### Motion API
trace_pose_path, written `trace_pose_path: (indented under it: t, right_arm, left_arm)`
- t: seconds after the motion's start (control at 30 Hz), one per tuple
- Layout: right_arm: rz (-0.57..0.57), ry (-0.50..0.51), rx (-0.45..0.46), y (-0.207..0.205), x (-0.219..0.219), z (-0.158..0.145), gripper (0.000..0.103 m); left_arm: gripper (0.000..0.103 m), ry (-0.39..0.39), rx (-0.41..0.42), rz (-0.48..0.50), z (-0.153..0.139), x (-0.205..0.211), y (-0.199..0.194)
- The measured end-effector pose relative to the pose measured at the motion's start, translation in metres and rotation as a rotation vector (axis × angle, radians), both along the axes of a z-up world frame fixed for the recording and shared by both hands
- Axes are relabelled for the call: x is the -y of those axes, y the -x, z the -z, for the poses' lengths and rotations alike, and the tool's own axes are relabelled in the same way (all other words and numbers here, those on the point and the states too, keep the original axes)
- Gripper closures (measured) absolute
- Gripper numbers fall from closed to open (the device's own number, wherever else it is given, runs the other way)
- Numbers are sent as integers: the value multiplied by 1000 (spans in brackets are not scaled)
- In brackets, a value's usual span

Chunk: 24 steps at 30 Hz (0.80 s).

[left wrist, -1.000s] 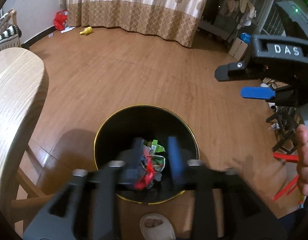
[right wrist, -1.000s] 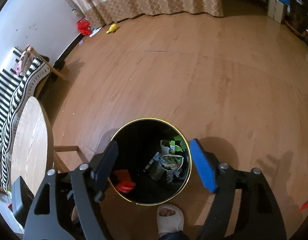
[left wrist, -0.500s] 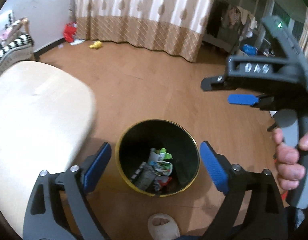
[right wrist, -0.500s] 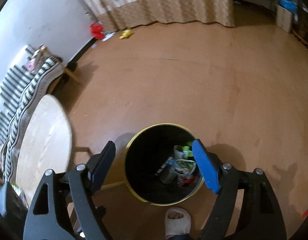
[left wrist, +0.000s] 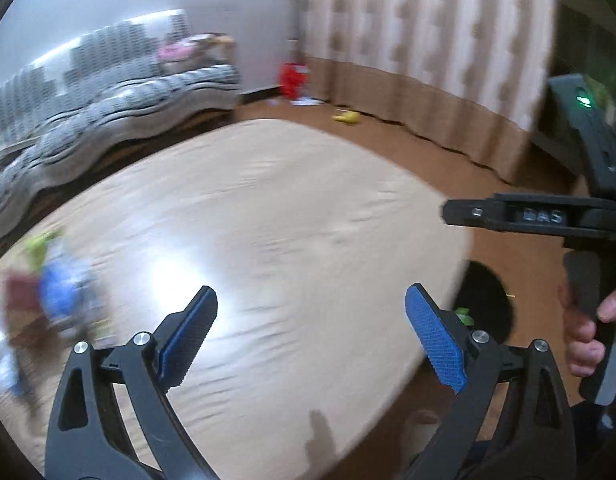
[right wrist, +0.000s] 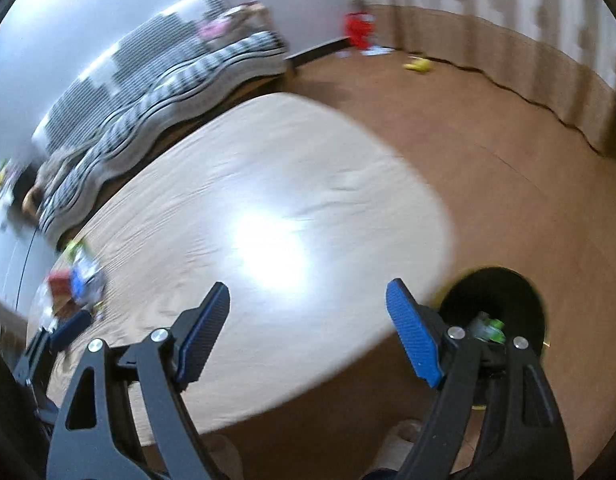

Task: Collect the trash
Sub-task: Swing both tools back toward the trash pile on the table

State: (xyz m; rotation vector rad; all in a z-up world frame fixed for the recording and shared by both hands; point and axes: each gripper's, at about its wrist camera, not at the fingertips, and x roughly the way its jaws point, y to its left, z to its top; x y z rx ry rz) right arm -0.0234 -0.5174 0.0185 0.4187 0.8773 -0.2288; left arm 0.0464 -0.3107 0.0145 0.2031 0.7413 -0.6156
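Between the blue-padded fingers (left wrist: 435, 344) of the left gripper (left wrist: 309, 336) nothing is pinched; they stand spread wide over the pale wooden desk (left wrist: 268, 220). The right gripper (right wrist: 308, 330) is likewise spread and empty above the same desk, one blue pad showing on its right finger. Trash (left wrist: 56, 300) lies at the desk's far left edge, a motion-blurred heap with a blue piece, a dark red piece and a bit of yellow-green; in the right wrist view it shows as the same small cluster (right wrist: 78, 284). Off the desk's right edge stands a round black bin (right wrist: 495, 304) on the brown floor (right wrist: 507, 184), with green and pale scraps inside. A hand (left wrist: 587, 328) grips the right gripper's handle.
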Motion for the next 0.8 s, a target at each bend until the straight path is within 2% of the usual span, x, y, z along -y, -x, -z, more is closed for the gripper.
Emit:
trace_pose_path:
  t: [0.27, 0.37, 0.47, 0.6, 0.8]
  right_arm:
    - [-241, 36, -29, -69, -135, 7, 25]
    - [-298, 42, -42, -87, -171, 12, 25]
    - [-356, 46, -55, -108, -207, 20, 25]
    - [-407, 44, -66, -127, -238, 32, 25]
    - [-465, 22, -78, -152, -275, 48, 28]
  left_arm:
    - [11, -35, 22, -302, -7, -154, -37]
    - [10, -54, 30, -421, -5, -204, -50]
    - [10, -39, 0, -533, 0, -255, -68]
    - [10, -22, -30, -589, 12, -293, -75]
    - [10, 3, -48, -561, 21, -302, -89]
